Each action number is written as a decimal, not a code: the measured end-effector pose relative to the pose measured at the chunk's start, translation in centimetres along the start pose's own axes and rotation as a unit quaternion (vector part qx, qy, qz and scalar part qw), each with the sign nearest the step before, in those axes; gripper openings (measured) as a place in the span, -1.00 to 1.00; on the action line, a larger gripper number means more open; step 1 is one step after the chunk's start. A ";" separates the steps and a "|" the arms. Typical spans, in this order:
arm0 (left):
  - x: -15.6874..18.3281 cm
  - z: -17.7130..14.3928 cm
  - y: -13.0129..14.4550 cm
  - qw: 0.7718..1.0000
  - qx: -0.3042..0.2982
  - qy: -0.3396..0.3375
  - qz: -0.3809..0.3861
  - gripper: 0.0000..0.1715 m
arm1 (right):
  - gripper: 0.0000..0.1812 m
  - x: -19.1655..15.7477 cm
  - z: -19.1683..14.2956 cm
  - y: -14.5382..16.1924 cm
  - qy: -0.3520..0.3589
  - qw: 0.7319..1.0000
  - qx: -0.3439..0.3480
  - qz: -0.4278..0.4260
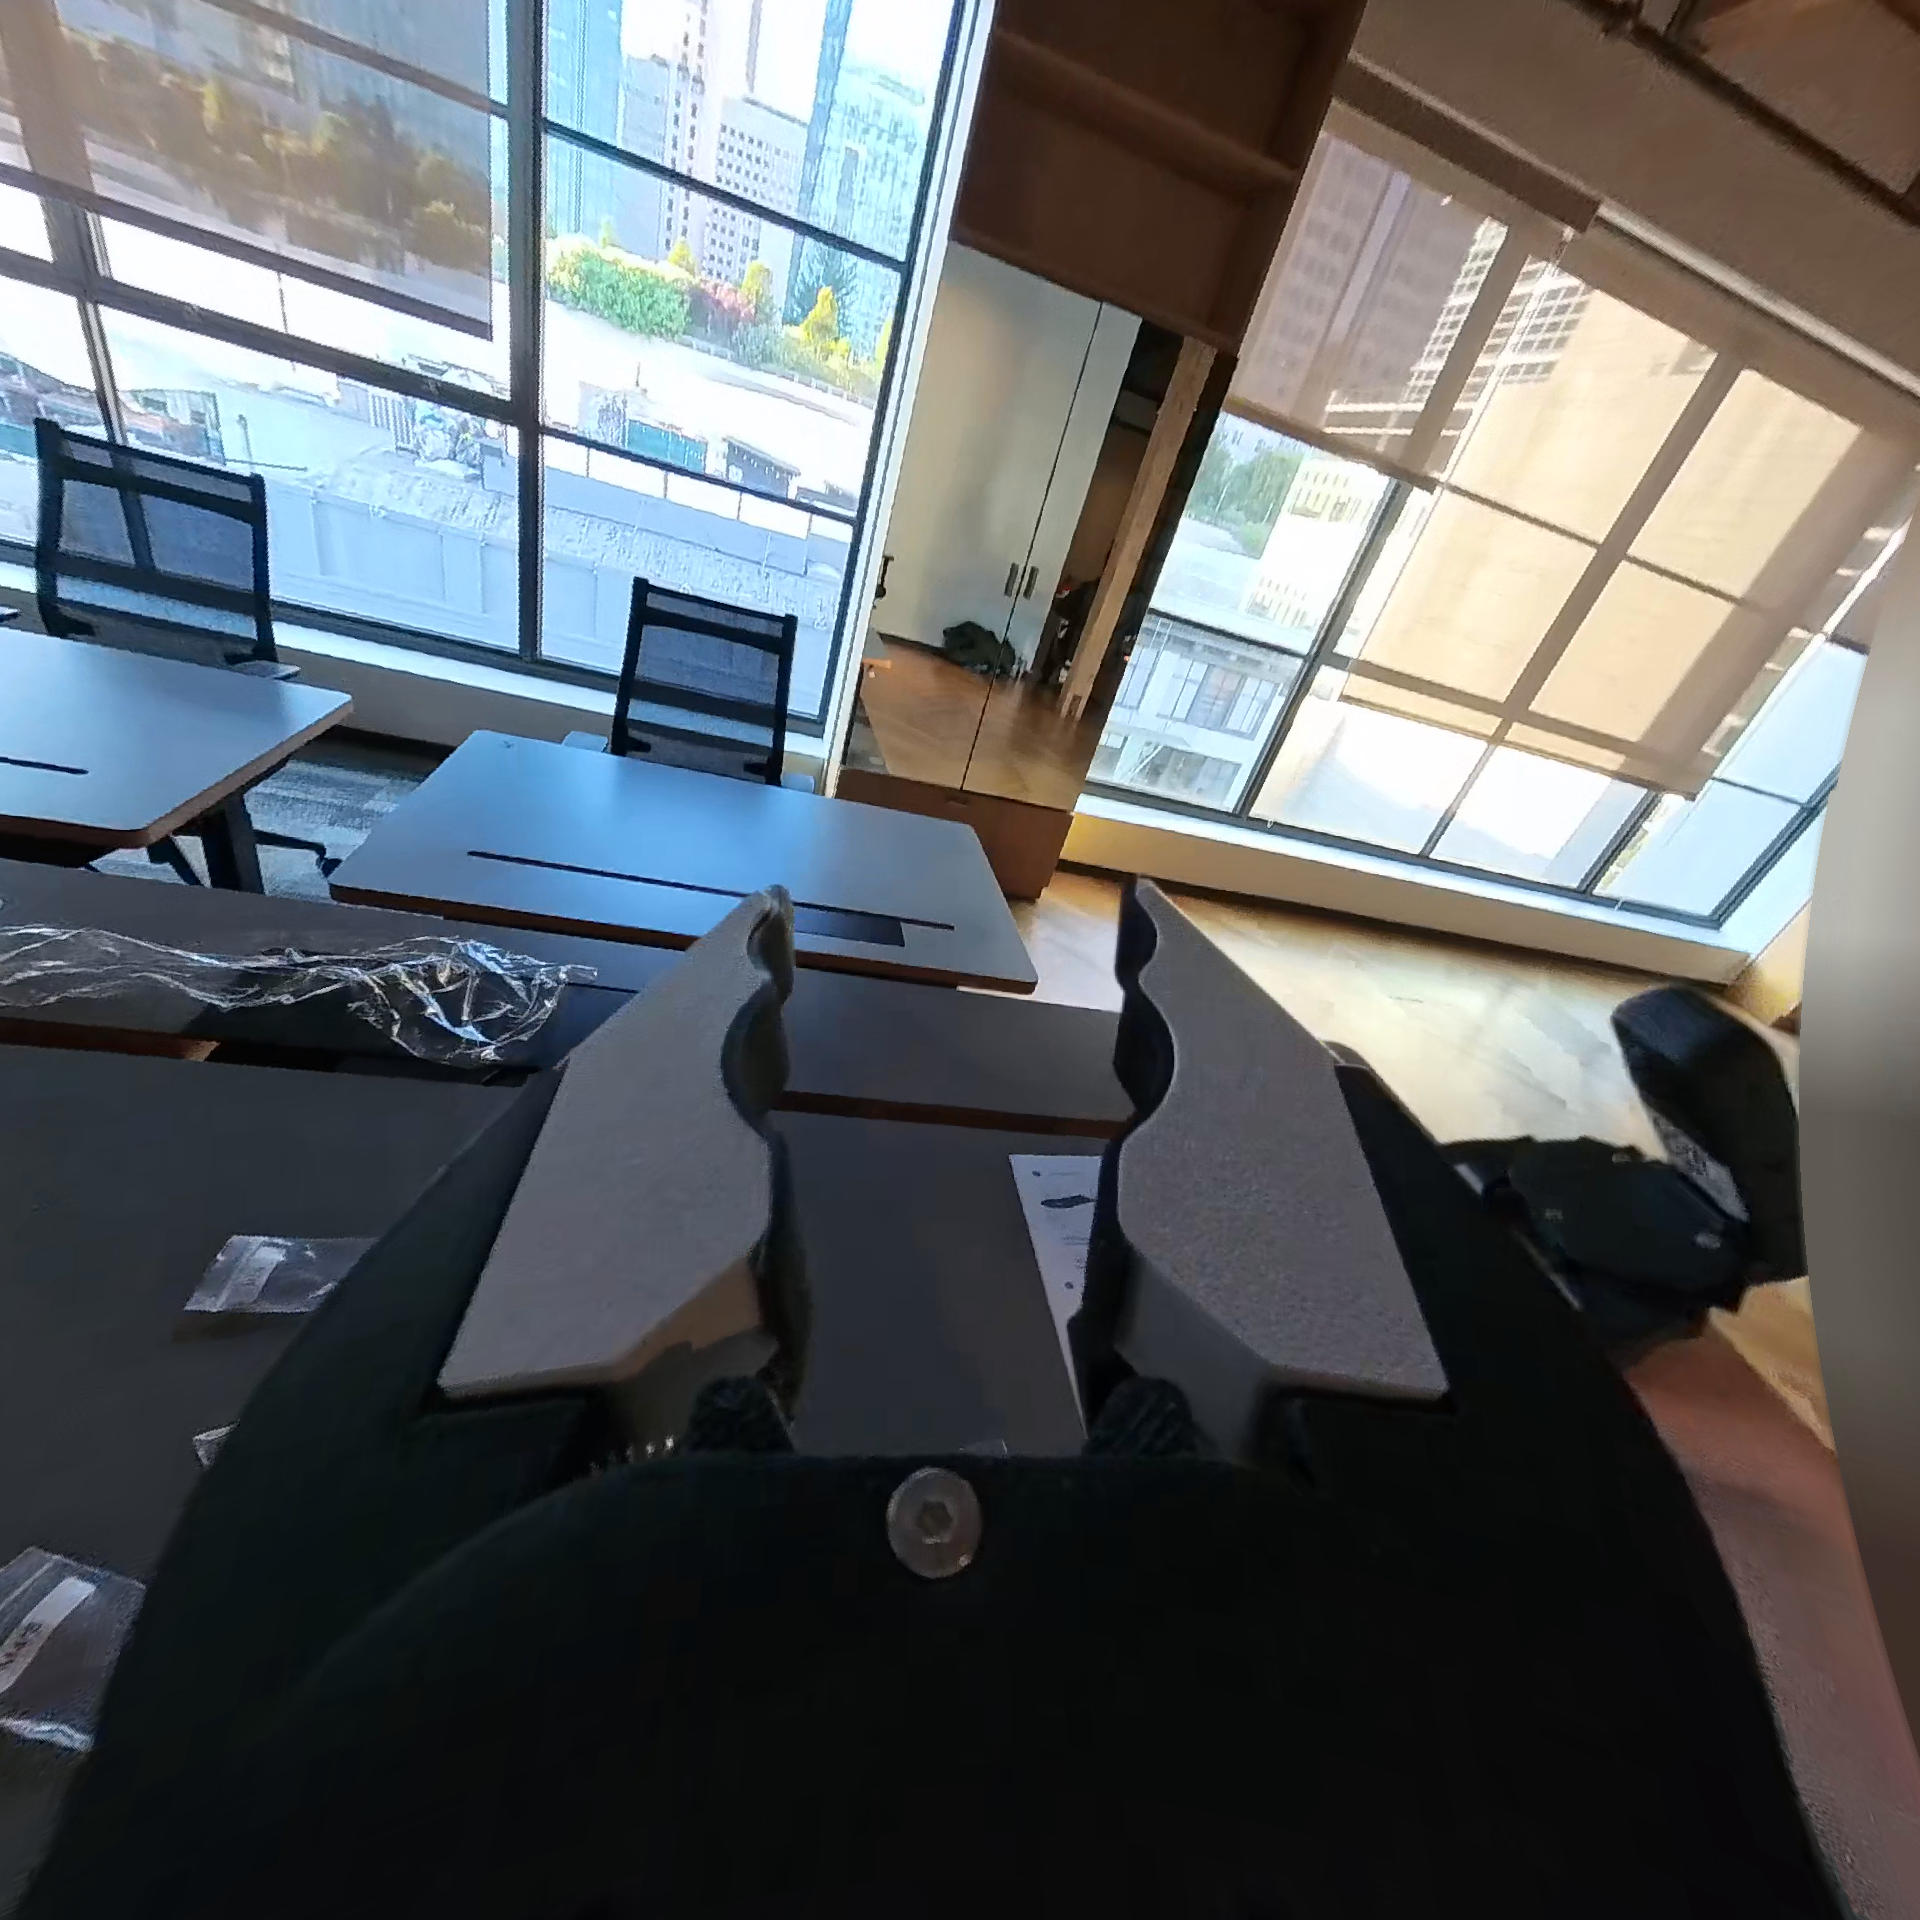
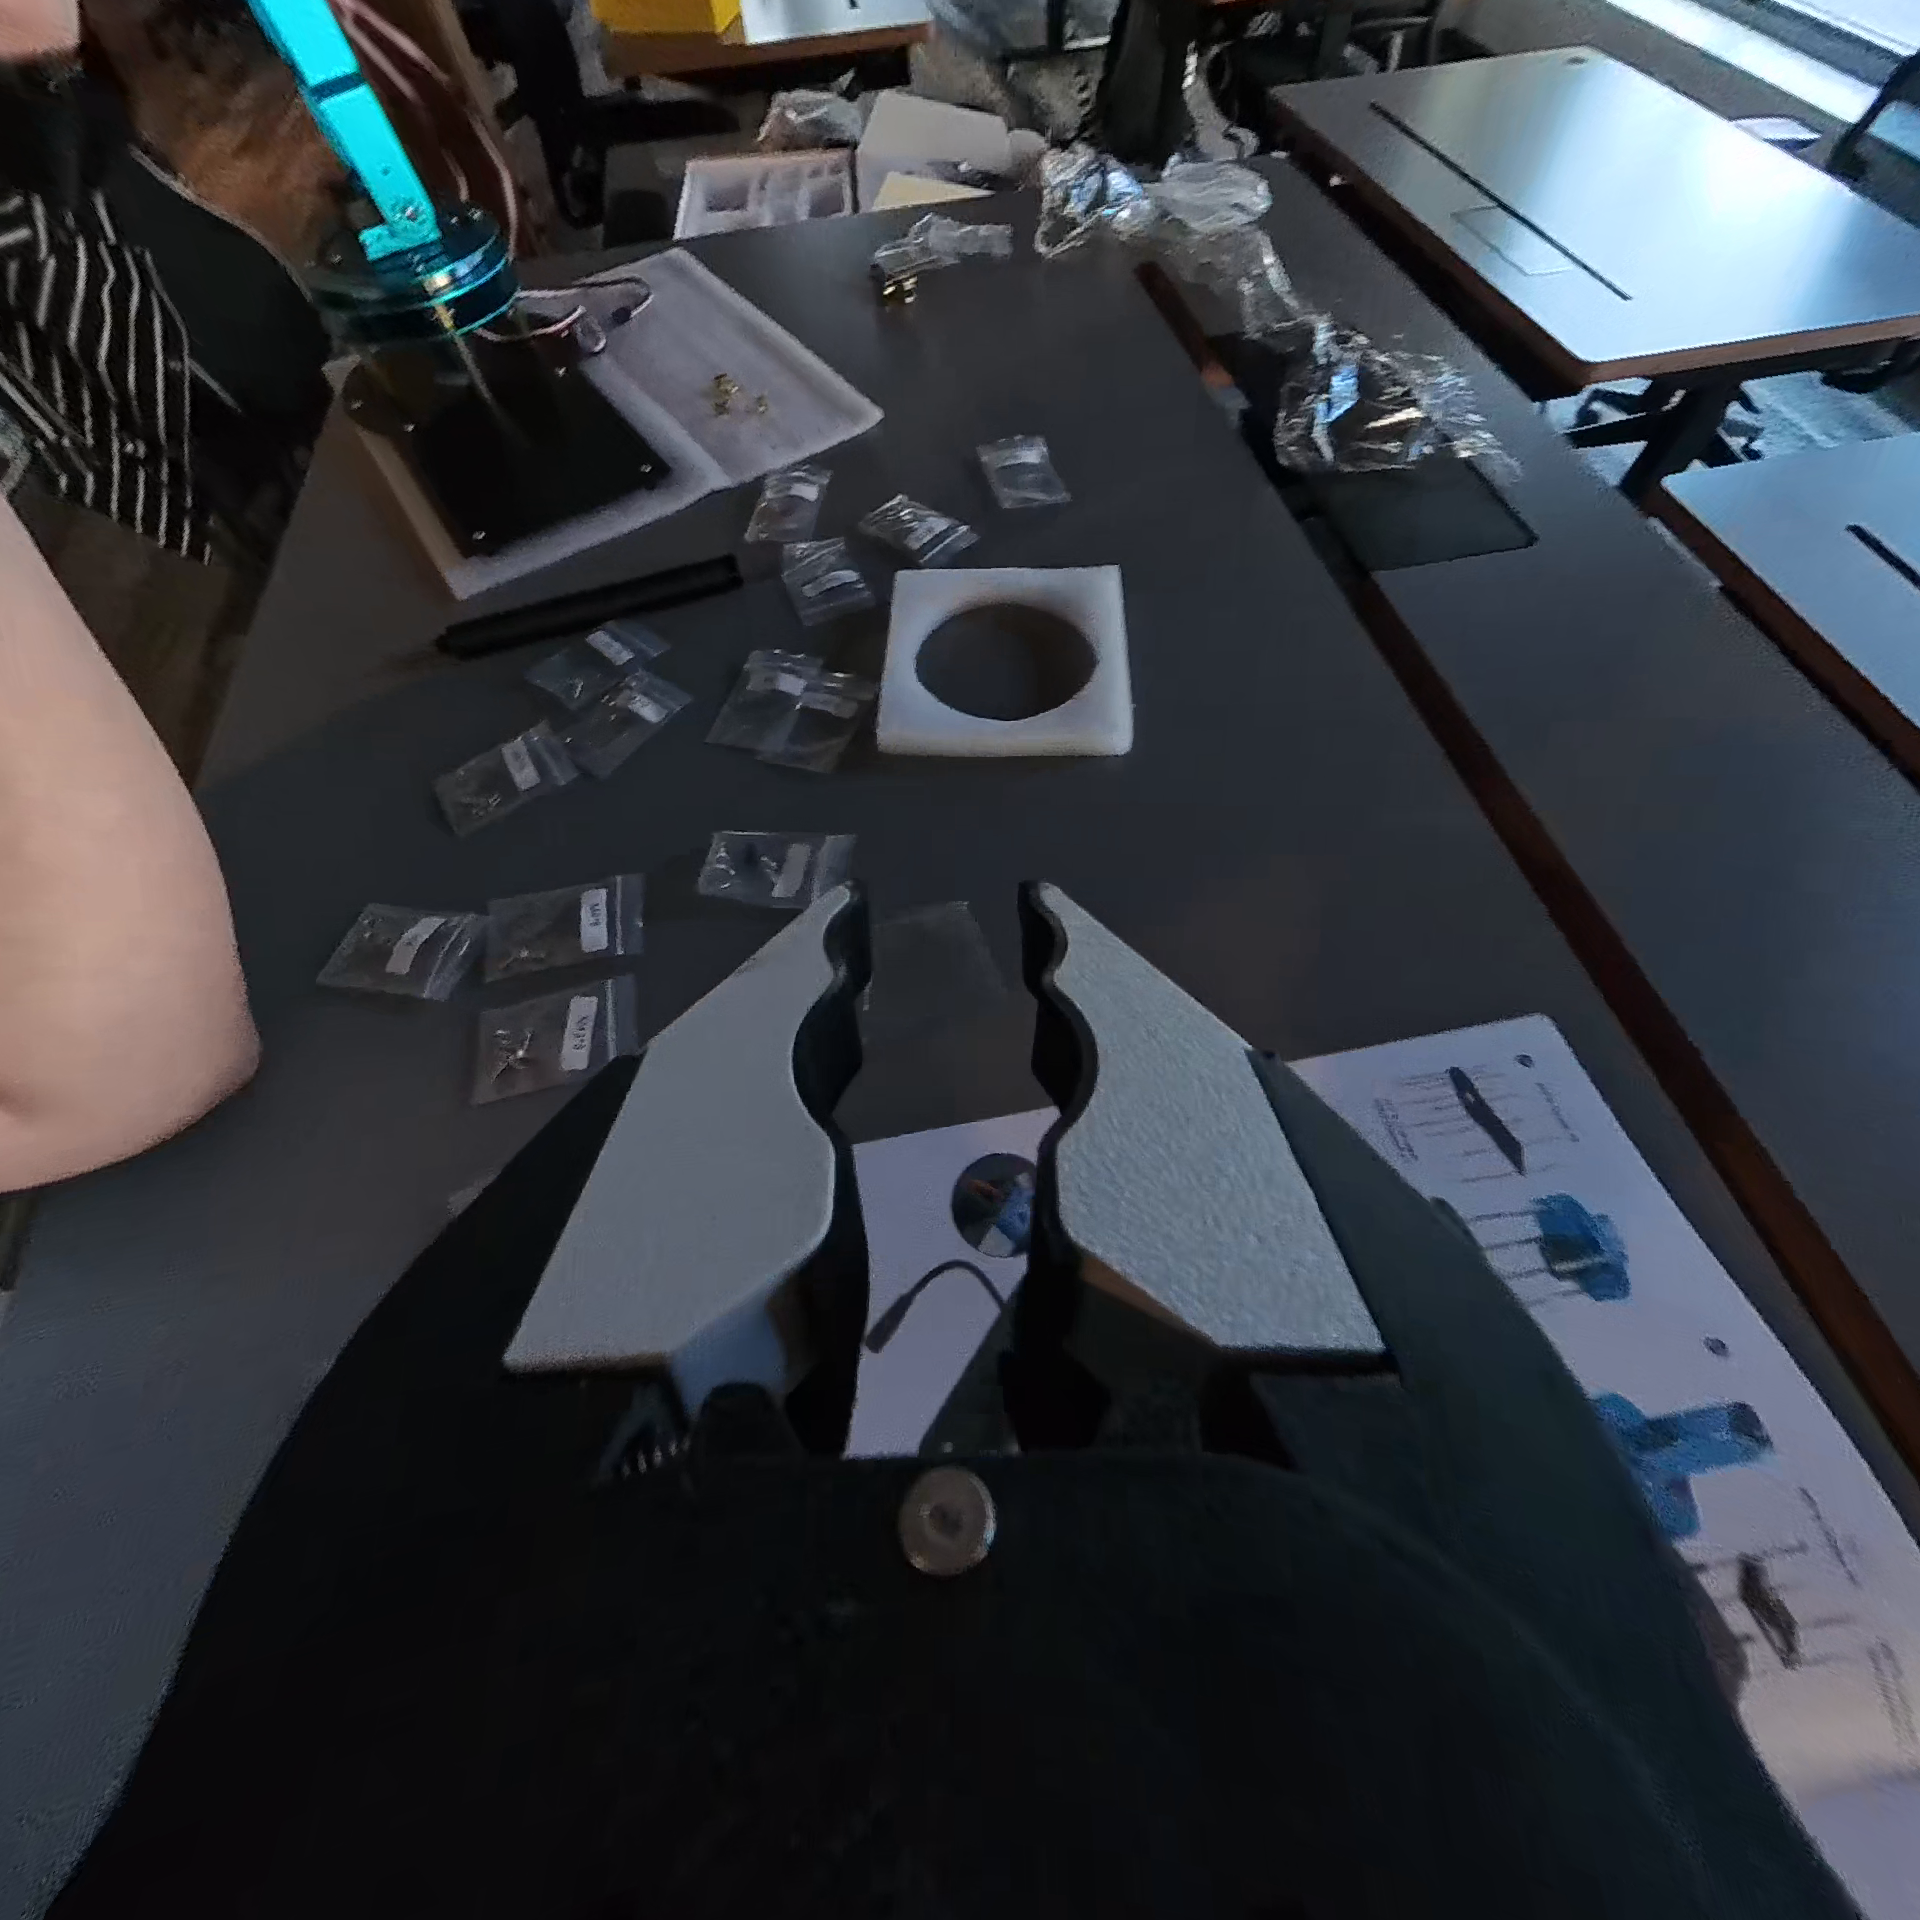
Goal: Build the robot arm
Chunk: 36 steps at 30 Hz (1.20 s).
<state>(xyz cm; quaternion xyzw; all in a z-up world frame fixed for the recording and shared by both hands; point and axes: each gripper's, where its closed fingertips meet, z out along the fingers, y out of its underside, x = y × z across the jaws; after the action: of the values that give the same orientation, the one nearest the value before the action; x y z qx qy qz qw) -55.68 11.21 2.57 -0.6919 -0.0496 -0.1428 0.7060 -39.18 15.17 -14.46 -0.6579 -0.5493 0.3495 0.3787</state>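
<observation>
Grey bench (image 2: 1299, 831): your claws hover above it, both empty.
Left claw (image 1: 951, 914): agape.
Right claw (image 2: 940, 904): agape, nearest small clear bag (image 2: 925, 961).

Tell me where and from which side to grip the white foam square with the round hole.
Probably best to grip the white foam square by one rim band, one finger in the round hole, the other outside the near edge, coming from above. It lies flat on the dark table, so its sides are low. The right gripper, open, is nearest.
</observation>
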 end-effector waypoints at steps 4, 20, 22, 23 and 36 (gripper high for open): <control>-0.9 -1.6 -1.2 1.000 0.029 -0.008 -0.010 -0.30 | -0.70 -2.3 2.0 2.0 -0.026 0.999 -0.031 -0.014; -7.0 -4.3 -0.7 0.996 0.026 -0.054 -0.068 -0.30 | -0.67 -6.8 12.0 7.8 -0.088 0.986 -0.112 -0.083; -7.2 -4.5 -0.9 0.995 0.032 -0.053 -0.072 -0.31 | -0.66 -6.7 12.3 8.2 -0.099 0.985 -0.116 -0.075; -7.3 -4.5 -0.9 0.995 0.033 -0.054 -0.072 -0.31 | -0.66 -6.7 12.3 8.2 -0.103 0.985 -0.115 -0.075; -5.3 -2.9 -0.5 0.998 0.017 -0.030 -0.059 -0.33 | -0.67 -10.2 15.0 8.6 -0.132 0.919 -0.085 -0.361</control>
<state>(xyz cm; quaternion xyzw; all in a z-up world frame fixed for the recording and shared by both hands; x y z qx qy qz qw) -61.28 9.01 1.50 -0.6794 -0.1138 -0.1620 0.7065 -49.99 5.88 -28.62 -0.3924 -0.8220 0.2250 0.3459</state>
